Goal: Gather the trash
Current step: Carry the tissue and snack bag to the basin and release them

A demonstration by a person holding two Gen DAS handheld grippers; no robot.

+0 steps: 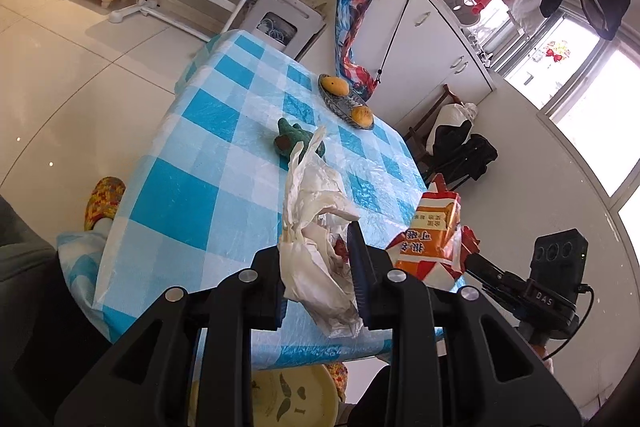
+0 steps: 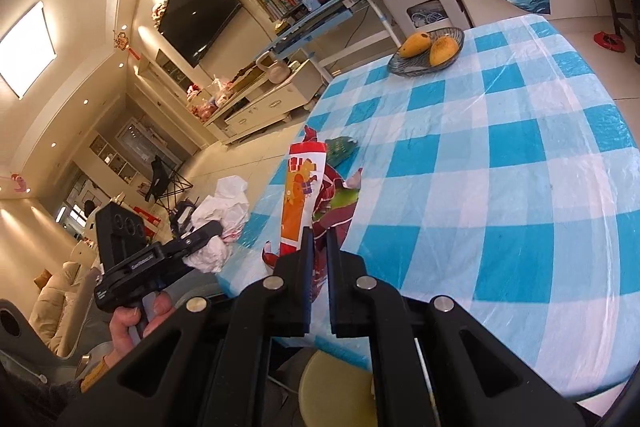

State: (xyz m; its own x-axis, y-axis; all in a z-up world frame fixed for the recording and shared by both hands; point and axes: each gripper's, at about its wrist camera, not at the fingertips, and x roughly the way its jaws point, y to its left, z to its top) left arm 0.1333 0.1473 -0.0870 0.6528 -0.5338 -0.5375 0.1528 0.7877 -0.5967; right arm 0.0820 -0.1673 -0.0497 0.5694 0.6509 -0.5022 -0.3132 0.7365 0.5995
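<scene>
**Both claws loaded with light, crumpled trash at the near table edge**

The left gripper (image 1: pixel 316 267) is clenched on a white plastic bag (image 1: pixel 316 227); the right gripper (image 2: pixel 318 259) pinches an orange snack wrapper (image 2: pixel 298 203). Both look weightless, soft and slippery, so I would grip bunched folds, not loose edges, above the checked tablecloth (image 2: pixel 500 155)

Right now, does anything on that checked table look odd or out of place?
On the table, only a green knitted toy lying alone mid-cloth. The crumpled white bag and torn orange wrapper are already gripped; mangoes sit neatly in their dish.
</scene>
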